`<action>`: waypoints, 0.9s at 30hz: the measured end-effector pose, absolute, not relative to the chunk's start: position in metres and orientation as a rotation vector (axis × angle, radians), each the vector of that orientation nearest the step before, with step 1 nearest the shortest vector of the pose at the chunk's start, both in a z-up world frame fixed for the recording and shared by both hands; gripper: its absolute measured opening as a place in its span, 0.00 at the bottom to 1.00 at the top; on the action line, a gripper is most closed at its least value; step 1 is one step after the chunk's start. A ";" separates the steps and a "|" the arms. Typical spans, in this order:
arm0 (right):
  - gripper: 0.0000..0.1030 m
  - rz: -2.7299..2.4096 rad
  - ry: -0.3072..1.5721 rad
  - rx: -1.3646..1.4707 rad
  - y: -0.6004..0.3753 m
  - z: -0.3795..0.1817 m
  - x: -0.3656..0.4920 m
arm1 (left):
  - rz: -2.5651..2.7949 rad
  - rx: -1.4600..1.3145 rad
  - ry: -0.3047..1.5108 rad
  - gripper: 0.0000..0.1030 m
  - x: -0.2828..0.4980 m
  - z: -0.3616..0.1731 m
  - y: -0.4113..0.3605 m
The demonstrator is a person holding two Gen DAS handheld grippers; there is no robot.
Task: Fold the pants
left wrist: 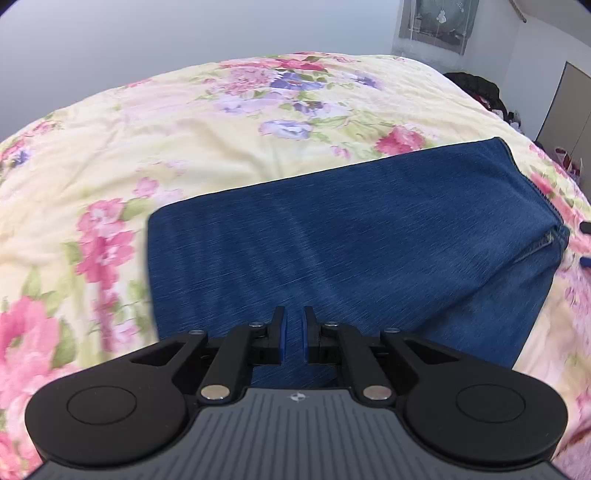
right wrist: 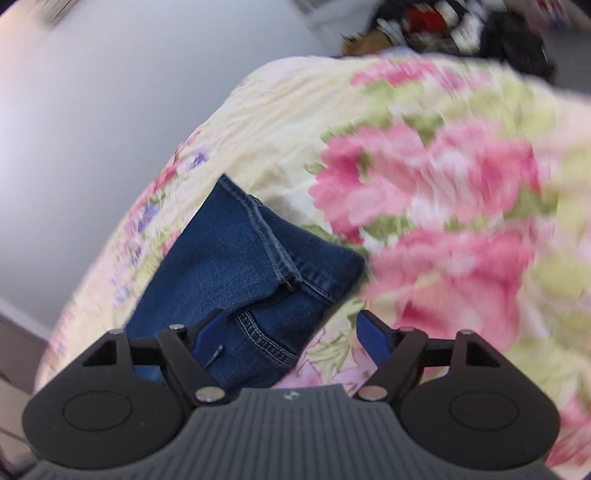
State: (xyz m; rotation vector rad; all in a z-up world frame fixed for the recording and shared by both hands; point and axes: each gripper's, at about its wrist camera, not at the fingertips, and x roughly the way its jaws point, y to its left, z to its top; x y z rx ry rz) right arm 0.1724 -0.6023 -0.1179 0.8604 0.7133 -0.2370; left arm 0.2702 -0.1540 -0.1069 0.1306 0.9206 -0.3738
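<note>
Dark blue jeans (left wrist: 351,240) lie folded into a flat block on a floral bedspread (left wrist: 166,147). My left gripper (left wrist: 294,317) hovers over the near edge of the jeans, its jaws close together with a narrow gap and nothing between them. In the right wrist view the jeans (right wrist: 236,258) show seams and a pocket at one end. My right gripper (right wrist: 291,325) is open, straddling the jeans' right edge just above the cloth, holding nothing.
The bedspread (right wrist: 443,184) covers the whole bed. A grey wall (left wrist: 184,37) stands behind it. Dark clothes (left wrist: 476,86) are piled at the far right past the bed, and clutter (right wrist: 461,26) shows blurred in the right wrist view.
</note>
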 end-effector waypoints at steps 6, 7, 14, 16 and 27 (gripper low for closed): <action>0.72 -0.209 0.629 1.109 -0.620 -0.159 0.190 | -0.429 0.106 0.909 0.08 0.297 -0.116 -0.197; 0.71 -0.207 0.613 1.133 -0.622 -0.164 0.195 | -0.433 0.106 0.905 0.08 0.303 -0.118 -0.204; 0.34 -0.172 0.613 1.079 -0.620 -0.173 0.221 | -0.484 0.104 0.861 0.08 0.346 -0.124 -0.245; 0.22 -0.135 0.618 1.000 -0.618 -0.162 0.224 | -0.494 0.117 0.848 0.08 0.362 -0.126 -0.256; 0.18 -0.073 0.646 0.775 -0.610 -0.119 0.236 | -0.477 0.034 0.904 0.08 0.420 -0.165 -0.276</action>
